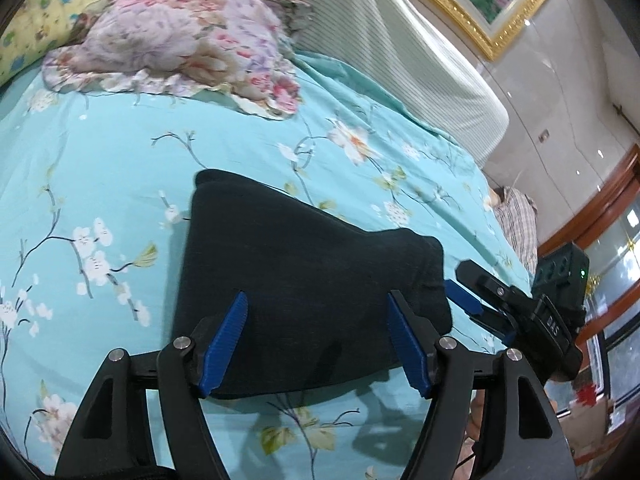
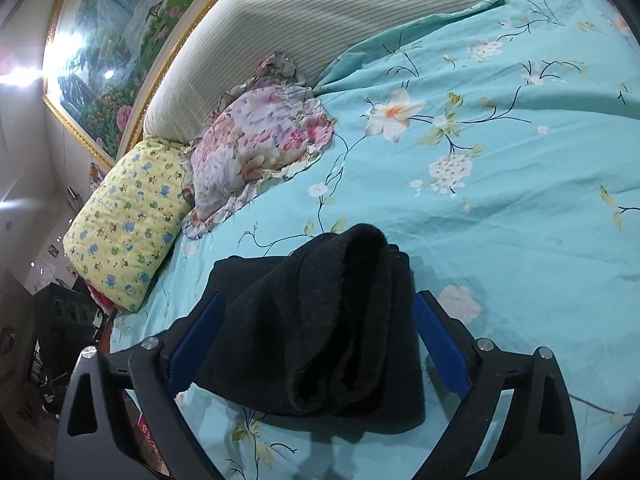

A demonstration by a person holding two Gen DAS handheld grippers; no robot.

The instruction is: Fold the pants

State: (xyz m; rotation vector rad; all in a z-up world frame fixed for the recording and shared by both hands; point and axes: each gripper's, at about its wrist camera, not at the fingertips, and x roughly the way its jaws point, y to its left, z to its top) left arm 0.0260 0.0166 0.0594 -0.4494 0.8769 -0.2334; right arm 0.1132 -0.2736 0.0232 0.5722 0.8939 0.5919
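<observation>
Folded dark pants (image 1: 304, 280) are seen lying on a bed, with both tools spread wide around them.

The pants are laid as a compact bundle on the turquoise floral bedsheet (image 1: 120, 140), well apart from the pillows at the headboard. The left tool (image 1: 320, 344) is held with its blue pads wide apart, one on either side of the near edge of the bundle; nothing is clamped. The right tool (image 2: 316, 344) is likewise spread wide, its pads flanking the rolled end of the pants (image 2: 332, 320), and whether the cloth is touched cannot be told. A pink floral pillow (image 2: 256, 140) and a yellow patterned pillow (image 2: 128, 216) are set side by side against the striped headboard (image 2: 300, 12).
</observation>
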